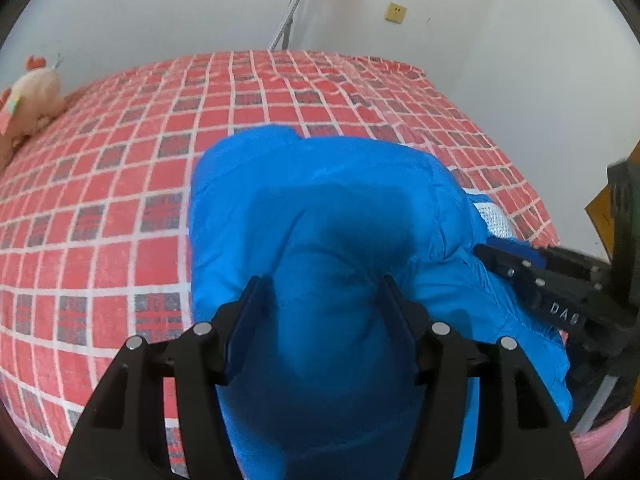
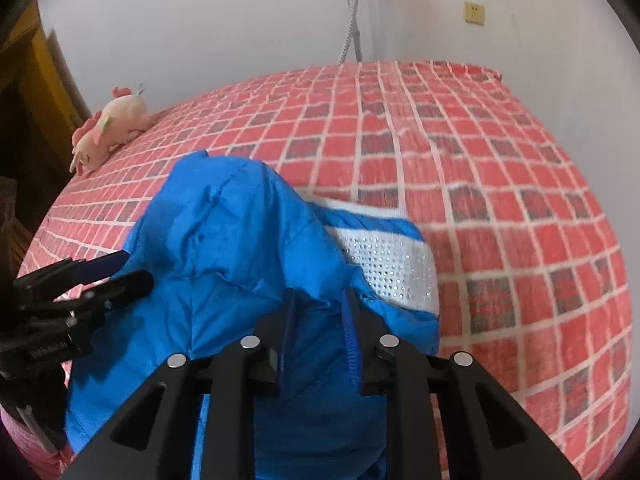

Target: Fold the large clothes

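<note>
Left hand-held gripper [image 1: 322,292]: nearest the lens in the left wrist view. Fingers spread wide, with blue fabric bulging up between them. Whether the pads press the cloth cannot be told; the jaws stand apart, released or at most loosely cupping the bulge.

Right hand-held gripper [image 2: 318,308]: nearest the lens in the right wrist view. Fingers set closer together, with a ridge of the garment's edge running between them. It appears clenched on that fabric, though the contact itself is partly hidden.

Blue padded jacket [image 1: 320,208]: the task's thing. Bunched in a rounded heap on the bed, at the near edge, directly beneath both grippers. A white mesh lining panel [image 2: 390,266] shows on the jacket's right side.

Bed [image 1: 120,200]: covered by a red checked blanket; the jacket occupies only the near-centre part of it.

Plush toy [image 2: 108,132]: well apart from the jacket, at the bed's far left corner.

Wall socket [image 2: 474,12]: on the wall beyond the bed, far right of the jacket.

Progress (judgement): early. The jacket is crumpled, with no flat panel or crisp fold line visible.

Remaining (judgement): spread the jacket flat, bring in the sleeves, fold the body over.
</note>
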Motion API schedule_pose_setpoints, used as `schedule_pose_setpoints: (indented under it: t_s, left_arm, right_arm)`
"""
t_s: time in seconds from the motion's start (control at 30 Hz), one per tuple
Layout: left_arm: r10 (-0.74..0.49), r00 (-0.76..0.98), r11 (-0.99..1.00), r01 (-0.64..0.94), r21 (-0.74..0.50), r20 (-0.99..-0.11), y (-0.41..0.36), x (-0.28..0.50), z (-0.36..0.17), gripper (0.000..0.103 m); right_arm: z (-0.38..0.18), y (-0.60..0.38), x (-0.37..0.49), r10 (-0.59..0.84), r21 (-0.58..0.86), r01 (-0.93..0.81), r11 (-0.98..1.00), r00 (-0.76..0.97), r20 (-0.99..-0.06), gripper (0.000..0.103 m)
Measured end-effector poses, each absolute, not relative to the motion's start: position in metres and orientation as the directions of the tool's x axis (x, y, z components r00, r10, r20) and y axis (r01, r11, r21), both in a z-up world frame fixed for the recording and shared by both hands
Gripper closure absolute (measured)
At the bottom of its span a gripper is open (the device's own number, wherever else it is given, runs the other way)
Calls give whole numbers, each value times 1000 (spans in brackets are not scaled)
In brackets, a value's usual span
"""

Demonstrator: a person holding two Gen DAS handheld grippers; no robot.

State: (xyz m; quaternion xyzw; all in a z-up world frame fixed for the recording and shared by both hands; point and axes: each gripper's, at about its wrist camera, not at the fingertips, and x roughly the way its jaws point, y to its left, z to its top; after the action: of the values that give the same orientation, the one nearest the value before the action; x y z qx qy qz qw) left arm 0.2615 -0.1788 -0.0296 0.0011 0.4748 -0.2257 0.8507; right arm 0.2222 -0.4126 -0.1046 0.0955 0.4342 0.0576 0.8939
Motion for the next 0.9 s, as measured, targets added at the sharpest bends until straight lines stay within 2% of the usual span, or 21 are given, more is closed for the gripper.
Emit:
schedule_pose_setpoints:
  t_s: [0.3, 0.6, 0.73, 0.9]
  left_arm:
    - [-346, 472, 910, 380, -167, -811, -185, 259, -40, 43]
    - [-352, 481, 912, 368, -179, -803, -181, 258, -38, 43]
    - [-369, 485, 914, 346, -214, -793, -164, 250, -30, 39]
    - [-349, 523, 924, 331, -192, -778, -145, 229, -19, 36]
  right_arm:
    - [-118, -412, 217, 185, 239, -5, 971, 649, -738, 81]
    - [-109, -413, 213, 175, 239, 5, 971, 667, -725, 81]
    - [-94, -413, 196, 180, 242, -5, 970, 684, -707, 74]
    - [-78, -412, 168, 179, 242, -9, 970, 698, -693, 64]
